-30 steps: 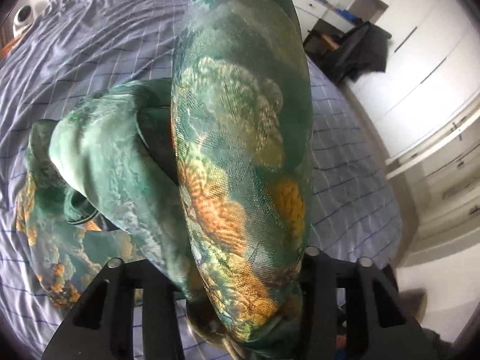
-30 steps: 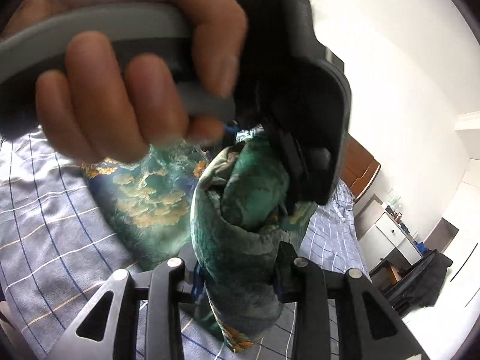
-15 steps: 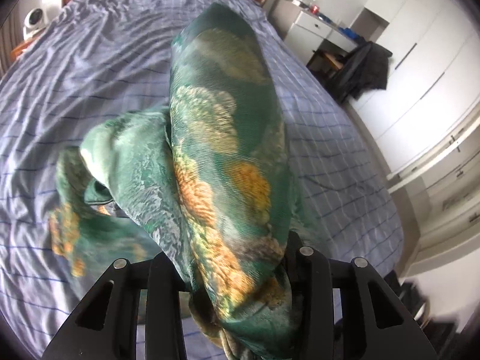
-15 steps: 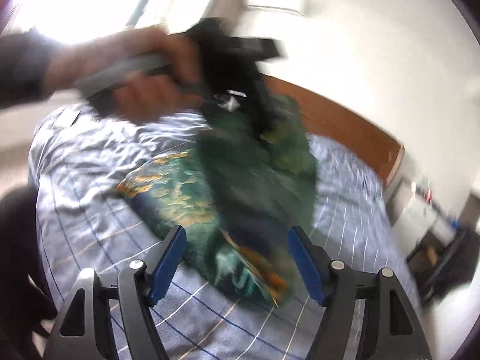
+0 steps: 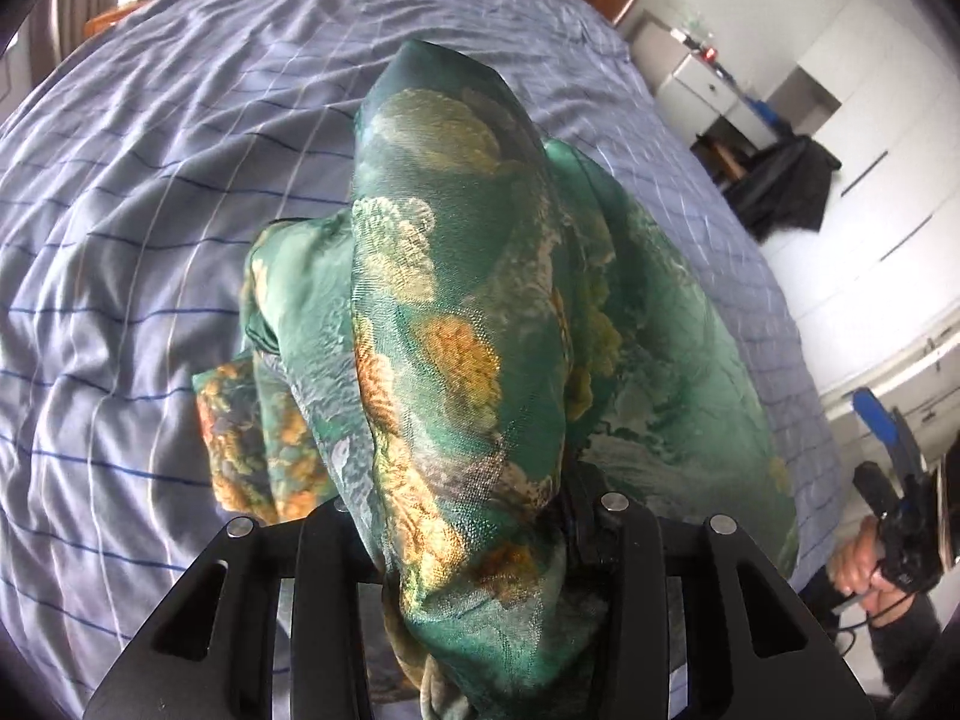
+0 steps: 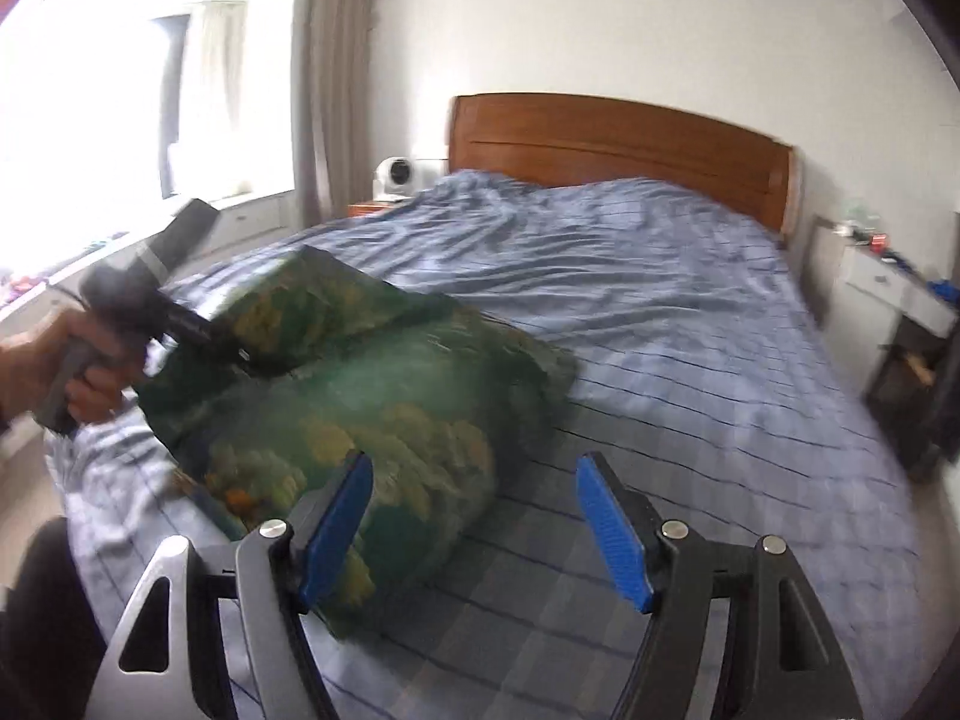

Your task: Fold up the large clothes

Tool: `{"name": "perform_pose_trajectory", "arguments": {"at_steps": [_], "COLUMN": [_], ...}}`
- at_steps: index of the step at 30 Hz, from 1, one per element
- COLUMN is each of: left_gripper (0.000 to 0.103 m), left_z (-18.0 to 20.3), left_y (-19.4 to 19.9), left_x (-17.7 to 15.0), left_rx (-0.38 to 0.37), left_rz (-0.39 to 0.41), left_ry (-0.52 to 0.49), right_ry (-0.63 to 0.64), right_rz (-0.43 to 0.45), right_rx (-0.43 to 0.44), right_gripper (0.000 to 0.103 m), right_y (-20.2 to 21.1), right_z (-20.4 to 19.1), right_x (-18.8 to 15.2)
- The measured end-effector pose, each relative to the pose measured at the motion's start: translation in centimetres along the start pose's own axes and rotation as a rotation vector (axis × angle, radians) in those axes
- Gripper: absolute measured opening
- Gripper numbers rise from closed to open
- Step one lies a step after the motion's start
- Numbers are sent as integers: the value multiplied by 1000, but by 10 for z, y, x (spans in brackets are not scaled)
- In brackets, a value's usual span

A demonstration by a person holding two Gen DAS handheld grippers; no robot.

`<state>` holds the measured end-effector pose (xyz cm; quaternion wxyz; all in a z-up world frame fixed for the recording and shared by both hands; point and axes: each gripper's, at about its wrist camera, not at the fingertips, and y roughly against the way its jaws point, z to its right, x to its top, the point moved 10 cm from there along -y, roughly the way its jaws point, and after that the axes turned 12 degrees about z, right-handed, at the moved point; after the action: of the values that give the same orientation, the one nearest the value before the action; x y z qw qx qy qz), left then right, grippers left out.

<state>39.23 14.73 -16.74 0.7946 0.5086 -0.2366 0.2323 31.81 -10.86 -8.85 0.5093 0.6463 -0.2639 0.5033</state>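
Observation:
A green garment with an orange and yellow pattern (image 5: 456, 324) is bunched over my left gripper (image 5: 474, 516), which is shut on it; the cloth hides the fingertips and trails down onto the bed. In the right wrist view the same garment (image 6: 372, 408) hangs from the left gripper (image 6: 198, 324) and billows over the near left of the bed. My right gripper (image 6: 480, 516) is open and empty, its blue pads (image 6: 612, 534) just in front of the cloth. It also shows at the far right of the left wrist view (image 5: 888, 468).
The bed has a blue checked cover (image 6: 660, 312) and a wooden headboard (image 6: 612, 144). A white fan (image 6: 396, 171) stands on the far bedside table. A white cabinet (image 6: 888, 282) and a dark chair (image 5: 780, 186) stand to the bed's right.
My right gripper let go of the garment, opened and drew back from it. The left gripper kept its hold and the cloth spread down over the bed.

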Motion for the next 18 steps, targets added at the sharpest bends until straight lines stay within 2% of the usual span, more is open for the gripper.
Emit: {"name": "perform_pose_trajectory", "arguments": {"at_steps": [3,5,7,9,10,12,15,18], "left_gripper": [40,43,46,48,49,50,50,51], "left_z": [-11,-21,-38,-46,-48,-49,-51,-48], "left_y": [-2,-10,-18,-27,-30,-32,-32,-31], "left_x": [-1,-8,-16,-24,-26,-30,-30,-32], "left_rx": [-11,-10,20,-12,-21,-26,-32,-7], "left_rz": [6,-10,-34,-50,-48,-28,-13,-14], "left_ry": [5,26,64,119,134,141,155,127], "right_ry": [-24,-39,-36,-10,54,105,71,91], "right_rz": [6,-25,-133,-201,-221,-198,-211,-231], "right_rx": [56,67,92,79,48,16,10,12], "right_gripper": [72,72,72,73,73,73,73,73], "right_y": [-33,-65,-98,-117,-124,-125,-125,-125], "right_z": [-20,-32,-45,-51,-53,-57,-54,-56], "right_x": [10,1,-33,-67,-84,-95,-95,-93]}}
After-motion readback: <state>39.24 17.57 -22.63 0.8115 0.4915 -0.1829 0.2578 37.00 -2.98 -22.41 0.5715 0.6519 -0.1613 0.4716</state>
